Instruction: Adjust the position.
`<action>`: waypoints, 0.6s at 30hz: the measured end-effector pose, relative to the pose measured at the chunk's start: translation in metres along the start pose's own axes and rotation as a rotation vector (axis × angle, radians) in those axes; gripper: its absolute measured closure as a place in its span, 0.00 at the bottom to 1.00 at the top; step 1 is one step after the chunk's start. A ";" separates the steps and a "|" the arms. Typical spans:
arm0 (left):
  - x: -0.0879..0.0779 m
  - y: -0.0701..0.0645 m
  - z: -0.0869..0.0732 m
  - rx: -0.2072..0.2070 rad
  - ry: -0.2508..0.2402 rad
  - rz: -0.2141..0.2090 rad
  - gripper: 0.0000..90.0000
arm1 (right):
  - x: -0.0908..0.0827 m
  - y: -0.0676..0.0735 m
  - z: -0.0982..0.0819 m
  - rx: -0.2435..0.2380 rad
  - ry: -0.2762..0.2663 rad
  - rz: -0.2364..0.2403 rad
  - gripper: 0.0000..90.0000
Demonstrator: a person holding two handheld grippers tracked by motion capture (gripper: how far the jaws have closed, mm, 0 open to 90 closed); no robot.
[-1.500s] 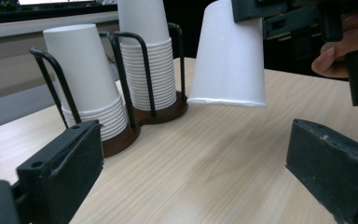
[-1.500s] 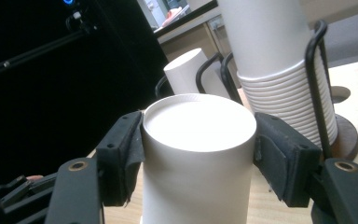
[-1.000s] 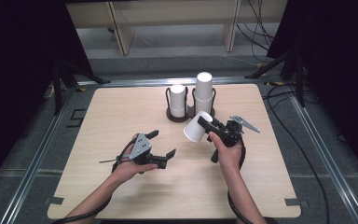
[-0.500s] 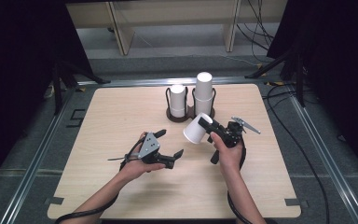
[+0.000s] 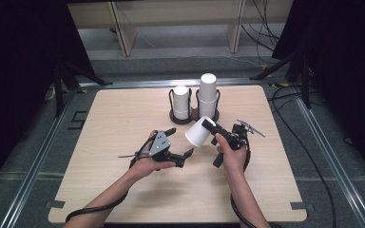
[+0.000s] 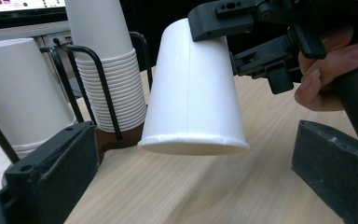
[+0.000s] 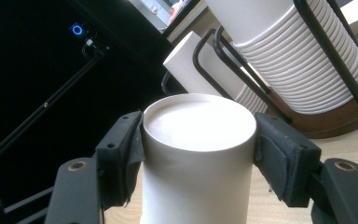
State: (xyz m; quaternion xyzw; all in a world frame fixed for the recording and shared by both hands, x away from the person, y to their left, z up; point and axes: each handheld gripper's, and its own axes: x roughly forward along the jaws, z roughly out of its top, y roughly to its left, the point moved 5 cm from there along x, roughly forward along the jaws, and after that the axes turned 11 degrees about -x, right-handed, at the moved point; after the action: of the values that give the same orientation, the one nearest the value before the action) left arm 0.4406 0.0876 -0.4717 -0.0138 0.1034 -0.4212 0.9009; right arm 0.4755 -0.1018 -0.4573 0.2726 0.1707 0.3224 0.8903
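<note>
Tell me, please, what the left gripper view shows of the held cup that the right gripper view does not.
Left gripper view alone: the cup from the side, its rolled rim low over the table, with a person's fingers on the right hand-held gripper.
Right gripper view alone: the cup's closed base squeezed between both pads, and a blue light in the dark.
Both: the cup, two cup stacks in a wire holder, and the table.
</note>
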 end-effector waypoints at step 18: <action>0.015 0.002 -0.001 -0.012 -0.004 -0.015 0.00 | 0.003 0.002 0.005 0.063 0.002 0.029 0.40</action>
State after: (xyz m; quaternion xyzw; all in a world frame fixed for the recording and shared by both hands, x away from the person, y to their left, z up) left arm 0.4512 0.0777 -0.4757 -0.0208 0.1042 -0.4272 0.8979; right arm 0.4785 -0.1003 -0.4527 0.3028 0.1775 0.3299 0.8763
